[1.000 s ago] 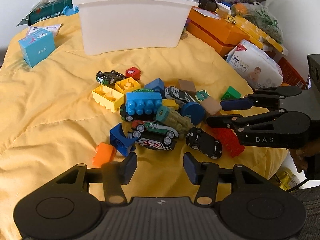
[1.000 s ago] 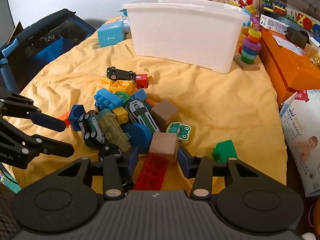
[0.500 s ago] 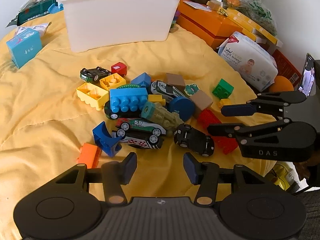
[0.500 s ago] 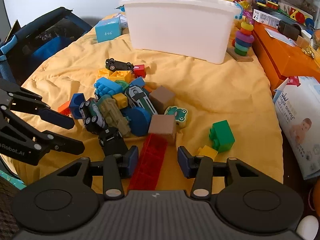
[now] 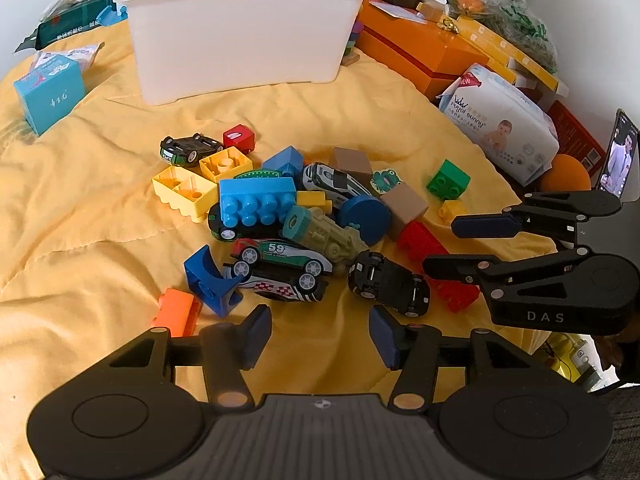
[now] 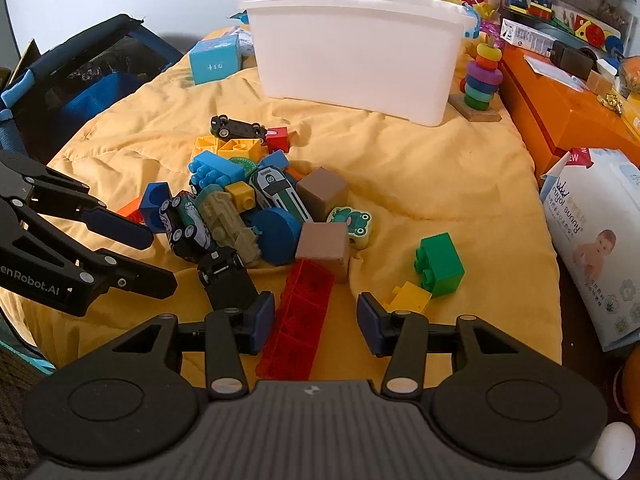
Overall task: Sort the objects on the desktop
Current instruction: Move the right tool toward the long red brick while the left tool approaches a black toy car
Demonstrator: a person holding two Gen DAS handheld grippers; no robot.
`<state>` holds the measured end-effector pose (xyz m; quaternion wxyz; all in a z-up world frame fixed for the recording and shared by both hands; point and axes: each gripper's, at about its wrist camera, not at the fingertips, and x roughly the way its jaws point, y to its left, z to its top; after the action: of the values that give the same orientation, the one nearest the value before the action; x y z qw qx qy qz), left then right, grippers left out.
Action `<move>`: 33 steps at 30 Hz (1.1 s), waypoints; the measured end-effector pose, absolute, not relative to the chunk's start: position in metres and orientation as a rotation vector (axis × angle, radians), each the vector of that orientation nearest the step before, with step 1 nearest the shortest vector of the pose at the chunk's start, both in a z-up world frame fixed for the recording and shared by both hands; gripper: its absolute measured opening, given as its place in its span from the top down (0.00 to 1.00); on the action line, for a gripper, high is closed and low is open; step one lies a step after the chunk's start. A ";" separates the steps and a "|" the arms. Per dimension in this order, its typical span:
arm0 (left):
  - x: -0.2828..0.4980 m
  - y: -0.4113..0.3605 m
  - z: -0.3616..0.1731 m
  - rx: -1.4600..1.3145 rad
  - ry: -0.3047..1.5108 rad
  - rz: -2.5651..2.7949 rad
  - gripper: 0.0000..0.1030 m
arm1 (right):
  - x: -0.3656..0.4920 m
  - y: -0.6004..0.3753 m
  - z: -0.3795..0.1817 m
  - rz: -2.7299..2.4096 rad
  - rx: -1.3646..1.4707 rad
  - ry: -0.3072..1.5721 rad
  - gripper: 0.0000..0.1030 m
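Toys [image 5: 288,224] lie in a loose pile on the yellow quilt [image 5: 80,216], in front of the white bin [image 5: 240,28], which stands further back with its mouth up. Judgement: the pile is bunched near the quilt's front edge so both tools can reach it, and the bin is probably the destination for sorted items.

Right gripper [image 6: 316,318]: jaws wide apart, holding nothing. They straddle the near end of the red brick [image 6: 300,312], which lies flat and lengthwise between the fingers; contact with either pad cannot be confirmed. Judgement: this alignment suits a pinch across the brick's narrow width.

Left gripper [image 5: 320,336]: jaws wide apart, empty, hovering over bare quilt just short of the pile. The black car [image 5: 388,284] lies on its back, wheels up, just ahead of its right finger.

Appearance of the pile:
- Two race cars [image 5: 280,268], stacked on their sides, one marked 59.
- Blue studded brick [image 5: 258,200] resting on another car.
- Olive locomotive [image 5: 324,232] against a blue disc [image 5: 364,218].
- Two brown cubes [image 6: 324,248], one just beyond the red brick's far end.
- Green brick [image 6: 438,266] and small yellow brick [image 6: 408,298], set apart to the right.
- Orange block [image 5: 176,314] and blue arch [image 5: 208,280] at the left edge.

Judgement: sorting is barely started; no toy is visibly in transit.
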<state>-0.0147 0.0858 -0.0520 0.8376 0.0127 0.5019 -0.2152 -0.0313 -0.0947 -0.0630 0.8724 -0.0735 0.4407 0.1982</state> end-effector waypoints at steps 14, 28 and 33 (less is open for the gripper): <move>-0.007 0.090 -0.054 0.023 1.074 -0.440 0.44 | -0.025 -0.090 -0.063 0.428 -0.164 0.907 0.51; -0.007 0.090 -0.067 0.031 1.120 -0.432 0.45 | -0.035 -0.091 -0.061 0.368 -0.280 0.876 0.52; -0.013 0.089 -0.059 0.007 1.086 -0.491 0.46 | -0.043 -0.086 -0.050 0.497 -0.272 0.877 0.55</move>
<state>-0.0130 0.0891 -0.0588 0.8276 0.0034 0.5115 -0.2311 -0.0426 -0.0861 -0.0498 0.8668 -0.1300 0.4189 0.2372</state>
